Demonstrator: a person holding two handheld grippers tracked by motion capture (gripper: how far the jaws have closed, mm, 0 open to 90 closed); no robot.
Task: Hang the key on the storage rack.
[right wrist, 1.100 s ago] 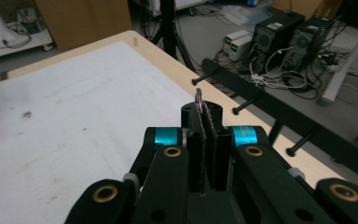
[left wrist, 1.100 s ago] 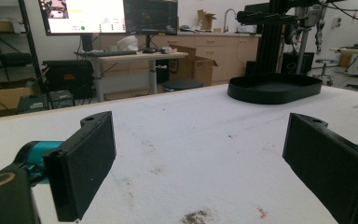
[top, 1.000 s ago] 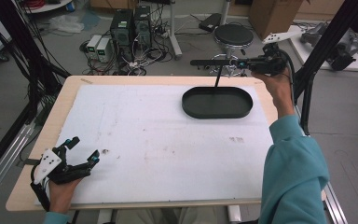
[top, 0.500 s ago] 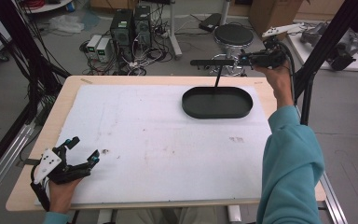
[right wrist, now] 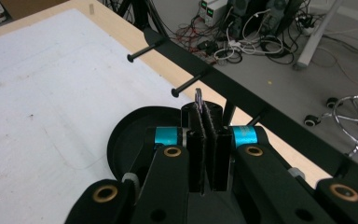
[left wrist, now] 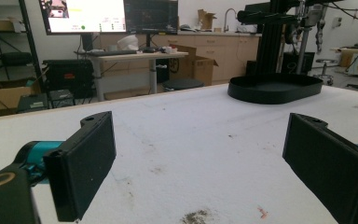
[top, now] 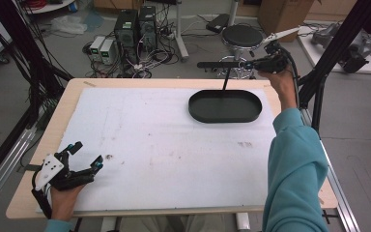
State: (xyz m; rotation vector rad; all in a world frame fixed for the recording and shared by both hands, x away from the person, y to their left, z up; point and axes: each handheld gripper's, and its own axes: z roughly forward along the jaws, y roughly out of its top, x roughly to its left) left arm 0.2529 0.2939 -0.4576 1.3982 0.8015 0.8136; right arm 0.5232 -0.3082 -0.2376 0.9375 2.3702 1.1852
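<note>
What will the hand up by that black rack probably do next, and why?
Probably ease the right gripper toward the nearest peg. Its jaws are shut on a small thin piece whose end pokes out beside that peg's tip, so hooking it on looks likely. What the piece is, I cannot tell.

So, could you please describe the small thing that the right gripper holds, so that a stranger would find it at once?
Start from the black oval tray at the far right of the white-covered table. Above its far edge the right gripper is shut on a small thin purplish piece, whose tip pokes out between the pads. It is the one pale, slim thing among black parts; what it is, I cannot tell.
</note>
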